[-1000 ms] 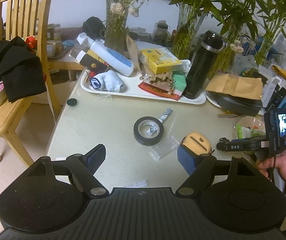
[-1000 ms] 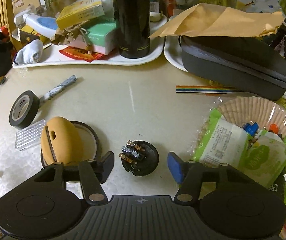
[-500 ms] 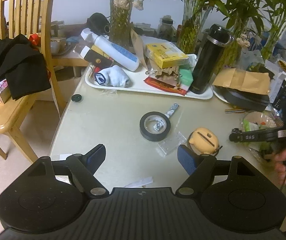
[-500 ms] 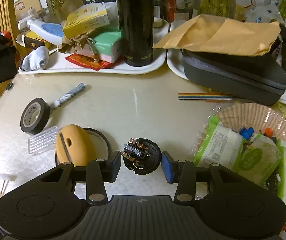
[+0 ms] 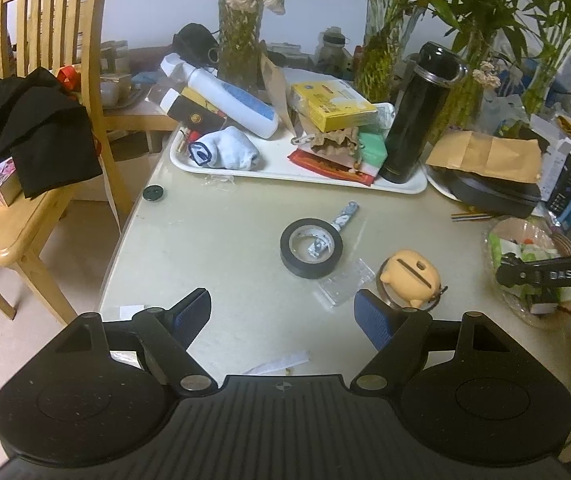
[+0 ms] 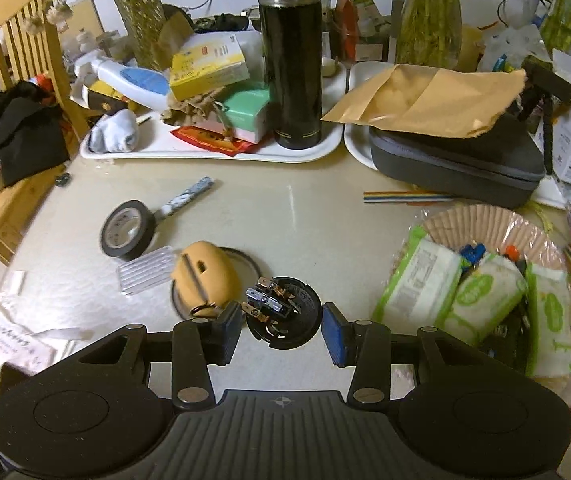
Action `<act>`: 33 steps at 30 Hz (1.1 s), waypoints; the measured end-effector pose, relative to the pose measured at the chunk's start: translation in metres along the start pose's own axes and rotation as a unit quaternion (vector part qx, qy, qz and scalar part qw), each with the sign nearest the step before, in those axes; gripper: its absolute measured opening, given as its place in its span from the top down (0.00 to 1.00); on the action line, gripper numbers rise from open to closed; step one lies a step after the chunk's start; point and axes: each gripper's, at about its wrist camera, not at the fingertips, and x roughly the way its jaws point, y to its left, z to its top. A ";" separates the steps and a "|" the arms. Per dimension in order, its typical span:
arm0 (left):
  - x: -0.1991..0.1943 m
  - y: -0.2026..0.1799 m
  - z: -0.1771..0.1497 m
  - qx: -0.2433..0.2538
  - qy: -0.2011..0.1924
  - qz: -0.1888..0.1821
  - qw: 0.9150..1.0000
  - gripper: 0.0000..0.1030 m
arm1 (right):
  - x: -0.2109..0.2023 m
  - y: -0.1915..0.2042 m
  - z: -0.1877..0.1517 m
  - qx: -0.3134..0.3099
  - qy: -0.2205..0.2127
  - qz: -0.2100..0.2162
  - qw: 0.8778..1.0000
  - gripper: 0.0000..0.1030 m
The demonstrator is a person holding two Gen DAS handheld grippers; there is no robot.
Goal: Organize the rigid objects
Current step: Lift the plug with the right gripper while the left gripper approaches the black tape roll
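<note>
Since a second ago my right jaws (image 6: 281, 326) have closed on the black round electrical part (image 6: 283, 312) and lifted it off the counter's (image 5: 225, 248) near edge; my left jaws (image 5: 283, 316) hang released; only its rim is pinched, so it could tip out.

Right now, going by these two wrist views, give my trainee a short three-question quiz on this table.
1. True or false: the right gripper is shut on the black round electrical part.
2. What lies right beside the black tape roll: A) clear plastic piece, B) socks, C) thermos?
3. Fill in: the black thermos stands on a white ____.

Key: 1 true; 2 A; 3 tray.
</note>
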 end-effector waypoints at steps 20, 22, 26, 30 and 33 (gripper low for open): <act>0.005 -0.007 -0.004 0.028 -0.004 -0.003 1.000 0.24 | -0.055 0.036 -0.047 -0.009 -0.007 0.060 0.998 0.55; 0.007 -0.009 -0.004 0.035 -0.003 -0.001 0.999 0.24 | -0.054 0.041 -0.048 -0.017 -0.005 0.064 0.998 0.55; 0.012 -0.012 -0.004 0.042 -0.001 0.002 0.999 0.24 | -0.053 0.046 -0.048 -0.021 -0.003 0.071 0.997 0.55; 0.018 -0.013 -0.003 0.042 0.006 -0.003 0.999 0.24 | -0.054 0.044 -0.047 -0.017 -0.005 0.076 0.997 0.55; 0.025 -0.015 -0.002 0.048 0.011 -0.004 0.999 0.24 | -0.055 0.041 -0.047 -0.013 -0.005 0.077 0.997 0.55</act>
